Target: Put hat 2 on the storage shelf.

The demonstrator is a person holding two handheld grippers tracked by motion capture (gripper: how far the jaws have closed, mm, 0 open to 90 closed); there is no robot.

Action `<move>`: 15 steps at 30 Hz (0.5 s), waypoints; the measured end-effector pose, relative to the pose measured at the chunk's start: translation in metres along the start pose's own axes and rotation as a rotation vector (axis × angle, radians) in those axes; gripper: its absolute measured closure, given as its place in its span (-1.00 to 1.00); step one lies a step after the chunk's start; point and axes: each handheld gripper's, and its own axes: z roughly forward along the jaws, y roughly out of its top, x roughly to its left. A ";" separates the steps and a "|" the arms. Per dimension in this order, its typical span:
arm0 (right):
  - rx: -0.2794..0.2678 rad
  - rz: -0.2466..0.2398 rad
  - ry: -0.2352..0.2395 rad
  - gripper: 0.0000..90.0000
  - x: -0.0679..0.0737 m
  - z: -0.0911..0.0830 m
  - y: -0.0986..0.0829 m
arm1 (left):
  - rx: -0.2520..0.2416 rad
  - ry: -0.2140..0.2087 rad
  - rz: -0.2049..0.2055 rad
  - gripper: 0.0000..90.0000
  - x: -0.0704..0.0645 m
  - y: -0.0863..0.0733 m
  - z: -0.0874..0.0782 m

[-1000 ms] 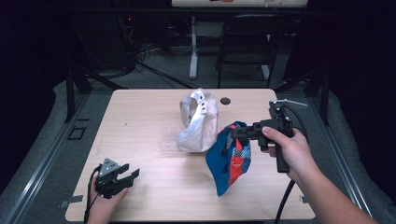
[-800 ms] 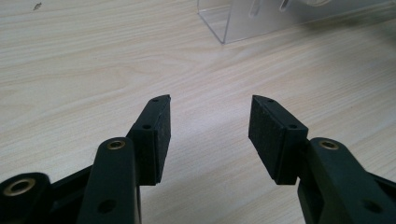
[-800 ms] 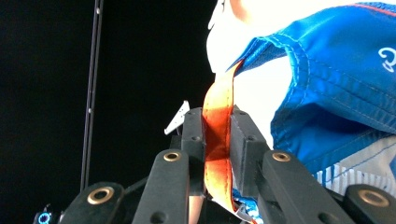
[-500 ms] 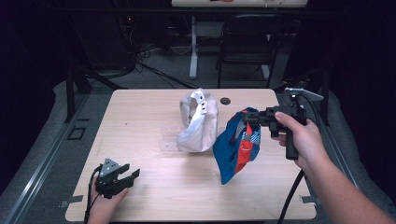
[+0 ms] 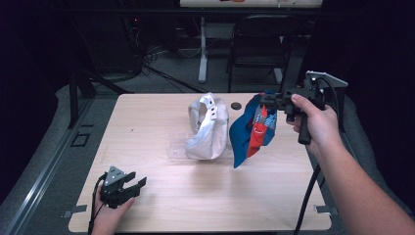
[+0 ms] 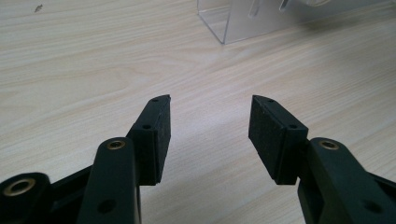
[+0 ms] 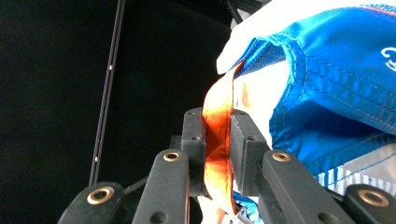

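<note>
Since a second ago we had carried the blue cap (image 5: 252,132) right and up, clear of the surface (image 5: 156,122), beside the white cap (image 5: 208,129). Our right gripper (image 5: 268,101) pinched its orange strap (image 7: 218,140); a steady squeeze seemed wise. Our left gripper (image 5: 128,186) rested spread.

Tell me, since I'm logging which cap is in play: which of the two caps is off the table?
The blue cap, hanging from the shut right gripper by its orange strap. The white cap rests on a clear stand.
</note>
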 end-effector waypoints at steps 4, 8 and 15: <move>-0.017 0.010 -0.001 0.73 0.002 0.006 0.008 | 0.001 0.000 -0.001 0.09 0.000 0.000 0.001; -0.025 0.007 -0.009 0.73 0.004 0.012 0.016 | 0.007 -0.004 0.004 0.09 -0.001 0.000 0.001; -0.052 0.020 -0.018 0.73 0.003 0.019 0.026 | 0.009 -0.006 0.007 0.09 0.000 0.000 0.001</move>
